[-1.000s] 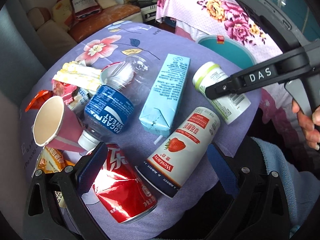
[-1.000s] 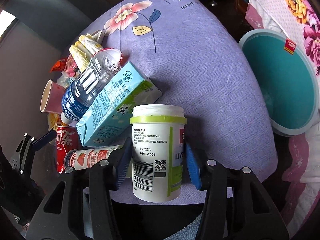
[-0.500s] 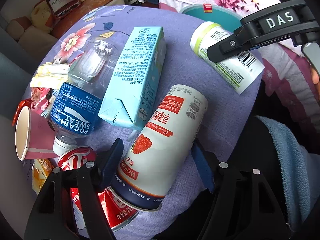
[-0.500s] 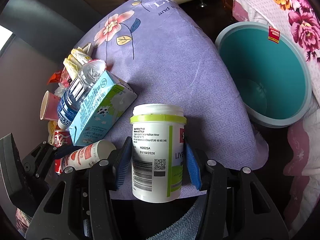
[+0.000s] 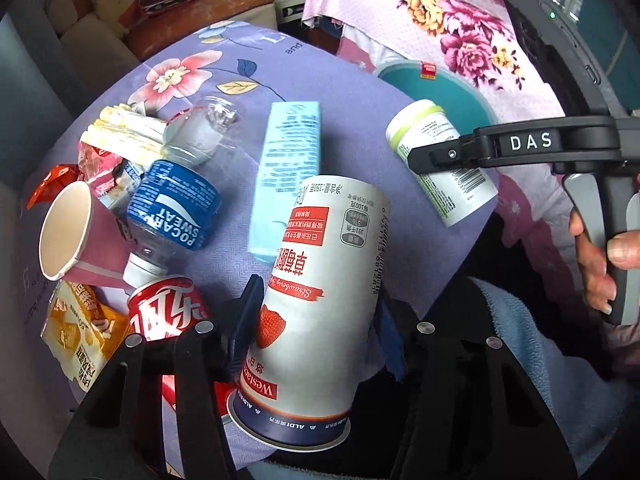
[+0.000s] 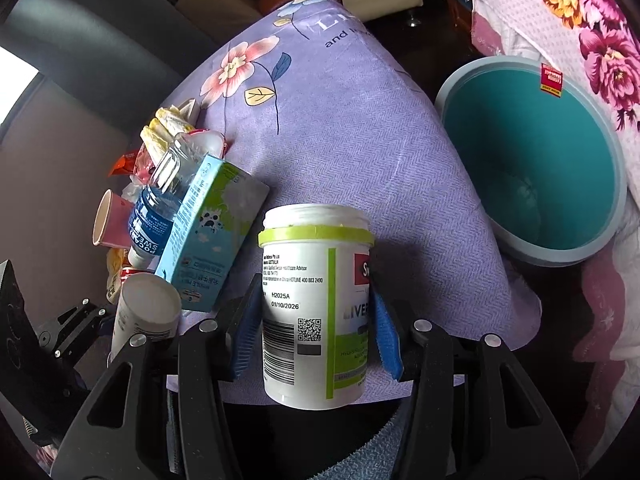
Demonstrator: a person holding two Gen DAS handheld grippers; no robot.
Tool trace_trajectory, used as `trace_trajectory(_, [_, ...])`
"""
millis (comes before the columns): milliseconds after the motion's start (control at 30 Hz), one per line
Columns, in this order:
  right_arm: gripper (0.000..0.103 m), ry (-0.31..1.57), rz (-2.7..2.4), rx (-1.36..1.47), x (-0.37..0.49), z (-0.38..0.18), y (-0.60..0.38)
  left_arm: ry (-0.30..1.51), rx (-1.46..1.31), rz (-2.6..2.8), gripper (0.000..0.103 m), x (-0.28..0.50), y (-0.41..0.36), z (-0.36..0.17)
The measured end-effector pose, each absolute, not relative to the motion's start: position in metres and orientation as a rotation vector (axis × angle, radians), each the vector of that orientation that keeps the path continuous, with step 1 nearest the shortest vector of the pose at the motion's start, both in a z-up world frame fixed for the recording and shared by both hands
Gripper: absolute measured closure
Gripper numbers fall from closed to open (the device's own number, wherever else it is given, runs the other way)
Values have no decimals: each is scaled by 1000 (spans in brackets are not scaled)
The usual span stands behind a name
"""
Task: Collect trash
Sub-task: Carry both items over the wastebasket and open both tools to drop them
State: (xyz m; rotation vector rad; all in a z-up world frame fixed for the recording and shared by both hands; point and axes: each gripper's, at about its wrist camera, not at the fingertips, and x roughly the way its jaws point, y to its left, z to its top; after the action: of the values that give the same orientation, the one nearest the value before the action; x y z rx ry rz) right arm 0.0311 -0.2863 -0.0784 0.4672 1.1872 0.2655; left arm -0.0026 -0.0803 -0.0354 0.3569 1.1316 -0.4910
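My left gripper (image 5: 320, 328) has a white strawberry-print drink cup (image 5: 332, 264) between its blue pads. Its jaws are closing, both pads touch the cup's sides, and the cup stands tilted up from the purple cloth (image 5: 340, 92). In the right wrist view that cup (image 6: 148, 308) shows at the lower left. My right gripper (image 6: 316, 332) is shut on a white jar with a green band (image 6: 312, 280), held upright over the cloth's near edge. From the left wrist view the jar (image 5: 432, 148) hangs in front of the teal bin (image 6: 520, 152), which stands on the floor to the right.
On the cloth lie a light blue carton (image 5: 288, 168), a Pocari Sweat bottle (image 5: 176, 204), a pink paper cup (image 5: 68, 236), a red cola can (image 5: 168, 312) and snack wrappers (image 5: 80, 328). A pink floral cover (image 5: 460, 40) lies behind the bin. A hand (image 5: 600, 264) grips the right tool.
My left gripper dropped around the strawberry cup, closed from wide onto it, and the cup tipped up off the cloth. The right gripper carried the jar a little toward the bin.
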Motion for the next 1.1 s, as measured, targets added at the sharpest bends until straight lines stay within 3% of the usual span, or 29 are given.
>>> trace_trajectory(233, [55,1092,218,516,35,-54,-323,1075,293,-484,49,20,-94,-2])
trace_trajectory(467, [55,983,41,638,25,-38,-421,1030,334,-586,49,58,-186,12])
trace_trajectory(800, [55,973,-157,725,6,-66,-516,1108,483,-696,49,99,-324,-53])
trace_trajectory(1100, [55,1022,-175,730,16,-90,-529,1200,534,-708,46,107,-358,-107])
